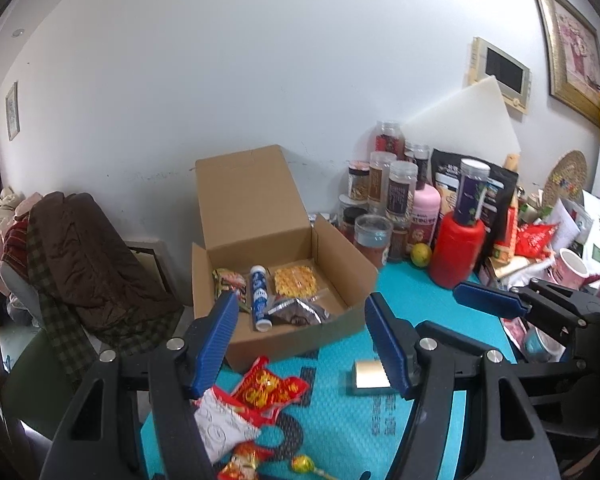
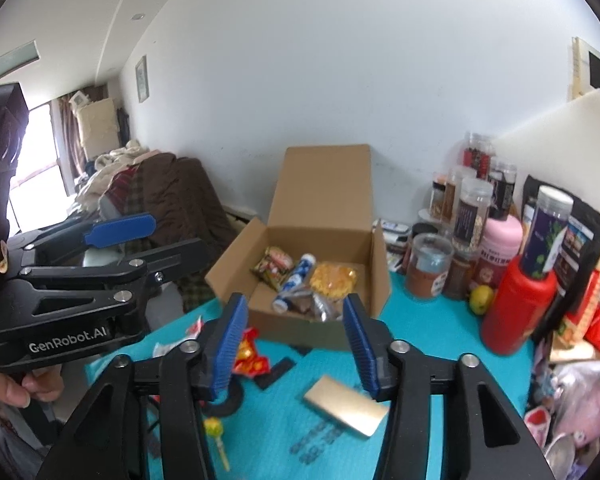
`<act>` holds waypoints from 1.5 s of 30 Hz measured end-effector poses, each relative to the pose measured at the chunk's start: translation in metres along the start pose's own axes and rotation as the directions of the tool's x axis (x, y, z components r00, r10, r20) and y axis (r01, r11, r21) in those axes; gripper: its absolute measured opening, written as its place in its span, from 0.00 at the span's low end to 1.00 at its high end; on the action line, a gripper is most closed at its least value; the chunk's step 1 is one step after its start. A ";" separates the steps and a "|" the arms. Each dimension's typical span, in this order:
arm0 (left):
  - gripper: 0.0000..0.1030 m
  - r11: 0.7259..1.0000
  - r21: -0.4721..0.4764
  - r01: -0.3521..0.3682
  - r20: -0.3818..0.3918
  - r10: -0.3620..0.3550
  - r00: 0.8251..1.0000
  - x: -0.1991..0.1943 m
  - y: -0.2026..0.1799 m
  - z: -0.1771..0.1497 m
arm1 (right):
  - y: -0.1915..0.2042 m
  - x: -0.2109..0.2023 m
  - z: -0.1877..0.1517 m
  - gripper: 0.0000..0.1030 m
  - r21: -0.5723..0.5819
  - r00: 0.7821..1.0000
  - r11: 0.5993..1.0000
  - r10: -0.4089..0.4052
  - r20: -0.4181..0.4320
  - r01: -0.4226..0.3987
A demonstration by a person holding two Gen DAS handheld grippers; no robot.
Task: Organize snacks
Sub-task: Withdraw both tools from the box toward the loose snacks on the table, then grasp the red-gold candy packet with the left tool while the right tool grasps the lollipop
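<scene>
here a teal mat (image 1: 340,432) meets the white wall (image 1: 220,80).

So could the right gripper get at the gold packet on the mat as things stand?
Probably yes. The right gripper is open and empty, and the gold packet lies flat on the blue mat just below it, with nothing on top or between.

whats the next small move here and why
Probably lower the right gripper onto the gold packet on the mat. Both grippers look open and empty, the box already holds several snacks, and this packet lies loose just below the right fingers, nearer than the red wrappers by the left gripper.
</scene>
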State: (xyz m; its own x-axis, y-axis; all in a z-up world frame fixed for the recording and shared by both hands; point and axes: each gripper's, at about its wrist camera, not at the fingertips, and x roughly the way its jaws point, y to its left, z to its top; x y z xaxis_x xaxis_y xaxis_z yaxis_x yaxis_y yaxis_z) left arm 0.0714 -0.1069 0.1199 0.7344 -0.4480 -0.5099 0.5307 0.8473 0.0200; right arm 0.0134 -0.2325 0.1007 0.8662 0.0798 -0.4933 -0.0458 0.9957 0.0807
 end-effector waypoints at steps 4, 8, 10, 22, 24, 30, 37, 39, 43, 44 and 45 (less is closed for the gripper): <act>0.63 1.000 0.004 0.000 -0.016 0.000 1.000 -0.004 0.002 -0.015 | 0.011 -0.002 -0.018 0.50 -0.003 0.999 1.000 0.023 -0.026 -0.023; 0.63 1.000 -0.018 0.008 -0.045 -0.009 0.999 -0.004 0.009 -0.031 | 0.020 0.001 -0.033 0.50 -0.003 0.998 0.999 0.044 -0.040 -0.045; 0.63 1.000 -0.029 0.000 -0.062 -0.002 0.998 -0.002 0.014 -0.040 | 0.025 0.003 -0.040 0.50 -0.002 0.998 0.999 0.049 -0.040 -0.049; 0.63 0.998 -0.053 -0.027 -0.156 0.018 0.988 0.013 0.040 -0.088 | 0.047 0.036 -0.085 0.50 0.035 0.979 0.987 0.158 -0.125 -0.155; 0.63 0.998 -0.056 -0.032 -0.184 0.021 0.983 0.018 0.045 -0.099 | 0.051 0.044 -0.094 0.50 0.043 0.974 0.985 0.173 -0.150 -0.168; 0.63 0.995 -0.098 -0.032 -0.247 0.006 0.969 0.029 0.062 -0.127 | 0.059 0.067 -0.116 0.50 0.058 0.957 0.980 0.198 -0.211 -0.190; 0.63 0.986 -0.167 -0.029 -0.300 -0.022 0.954 0.040 0.086 -0.155 | 0.069 0.094 -0.134 0.50 0.066 0.933 0.974 0.226 -0.281 -0.216; 0.63 0.981 -0.194 -0.018 -0.315 -0.044 0.948 0.044 0.092 -0.163 | 0.073 0.103 -0.139 0.50 0.063 0.925 0.974 0.227 -0.304 -0.219; 0.63 0.975 -0.221 -0.001 -0.328 -0.073 0.942 0.048 0.099 -0.172 | 0.079 0.116 -0.147 0.50 0.068 0.909 0.970 0.242 -0.338 -0.233; 0.63 0.974 -0.225 0.003 -0.329 -0.079 0.941 0.049 0.100 -0.174 | 0.080 0.120 -0.149 0.50 0.068 0.905 0.970 0.244 -0.348 -0.235; 0.63 0.973 -0.229 0.007 -0.331 -0.084 0.940 0.050 0.101 -0.176 | 0.081 0.122 -0.150 0.50 0.067 0.903 0.970 0.243 -0.355 -0.235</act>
State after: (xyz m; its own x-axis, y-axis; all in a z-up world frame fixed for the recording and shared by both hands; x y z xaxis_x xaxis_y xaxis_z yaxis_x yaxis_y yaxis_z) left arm 0.0874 0.0058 -0.0546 0.5053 -0.3978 -0.7658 0.4247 0.8871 -0.1805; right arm 0.0409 -0.1348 -0.0834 0.5939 0.3309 -0.7334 -0.2140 0.9437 0.2525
